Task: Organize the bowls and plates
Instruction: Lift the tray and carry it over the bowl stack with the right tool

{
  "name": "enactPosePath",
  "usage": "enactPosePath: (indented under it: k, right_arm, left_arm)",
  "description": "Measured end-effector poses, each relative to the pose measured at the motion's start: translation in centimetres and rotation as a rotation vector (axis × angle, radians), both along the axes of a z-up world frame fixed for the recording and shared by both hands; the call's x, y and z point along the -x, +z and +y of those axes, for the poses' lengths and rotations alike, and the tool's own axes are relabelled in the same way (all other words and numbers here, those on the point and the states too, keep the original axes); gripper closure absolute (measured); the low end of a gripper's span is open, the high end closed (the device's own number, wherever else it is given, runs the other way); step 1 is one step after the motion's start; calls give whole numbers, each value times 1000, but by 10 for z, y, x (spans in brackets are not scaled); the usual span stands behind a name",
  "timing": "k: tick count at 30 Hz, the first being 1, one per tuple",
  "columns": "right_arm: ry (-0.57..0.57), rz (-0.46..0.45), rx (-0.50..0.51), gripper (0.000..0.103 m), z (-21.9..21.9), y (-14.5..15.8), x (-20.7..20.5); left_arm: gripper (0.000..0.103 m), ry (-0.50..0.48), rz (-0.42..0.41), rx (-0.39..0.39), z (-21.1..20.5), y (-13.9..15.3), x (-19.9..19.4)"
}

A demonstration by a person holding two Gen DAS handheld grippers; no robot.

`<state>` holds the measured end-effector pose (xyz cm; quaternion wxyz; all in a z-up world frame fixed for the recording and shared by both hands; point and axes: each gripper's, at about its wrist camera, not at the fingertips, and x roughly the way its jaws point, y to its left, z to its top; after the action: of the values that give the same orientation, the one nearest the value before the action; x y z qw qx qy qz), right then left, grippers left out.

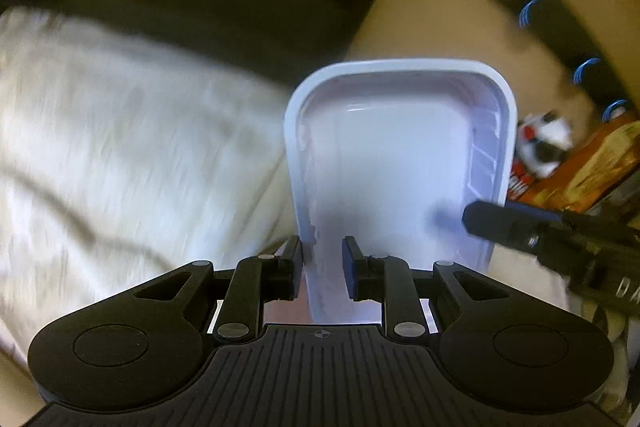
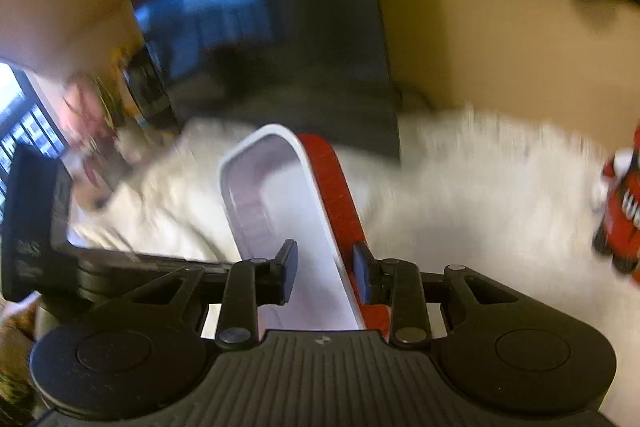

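Observation:
A rectangular dish [image 1: 400, 155] with rounded corners, white inside and red outside, fills the middle of the left wrist view. My left gripper [image 1: 322, 263] straddles the dish's left rim. Its outer pad lies against the wall and the inner pad stands a little off it, so the gripper is open. A dark finger [image 1: 492, 223] of the right gripper reaches over the dish's right rim. In the right wrist view the dish [image 2: 276, 187] runs away from me, and my right gripper [image 2: 325, 269] is shut on its right rim, one pad inside and one on the red outer side.
A white fluffy cloth [image 1: 120, 147] [image 2: 480, 187] lies under and around the dish. Red and orange packages [image 1: 592, 163] [image 2: 620, 211] sit to the right, and a beige wall [image 2: 460, 27] and a dark panel [image 2: 280, 27] stand behind. The background is blurred.

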<state>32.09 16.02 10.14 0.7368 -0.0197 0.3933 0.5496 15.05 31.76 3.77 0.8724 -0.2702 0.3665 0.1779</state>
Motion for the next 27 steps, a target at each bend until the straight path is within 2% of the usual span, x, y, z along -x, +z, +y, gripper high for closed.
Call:
enactPosePath:
  k: [3,5,9,14,20,24,27]
  right_arm:
    - [-2,27,-34,73,-8,19,-14]
    - [-4,60,-32,73,-14,21,-20]
    - [2,154,-5,73,-19,7,-24]
    - [6,255,51,72,-18,-17,-24]
    - [-1,357,129,72,-6,-64,-21]
    - [-15,337,171,70,0,-84,-12]
    - [-11,332,168,68,-2,-85,-8]
  left_arm:
    - [79,-24,-30,-46,-7,31,-1]
    - [79,-42,-36,-46,-11,43,1]
    - [78,-65,-2,-20,-18,47,9]
    - [78,-80,66,72,-15,31,16]
    - [78,-36,117,122,-3,-2,17]
    - [79,-1,138,163,5,-26,13]
    - [79,2,137,179,4,-30,15]
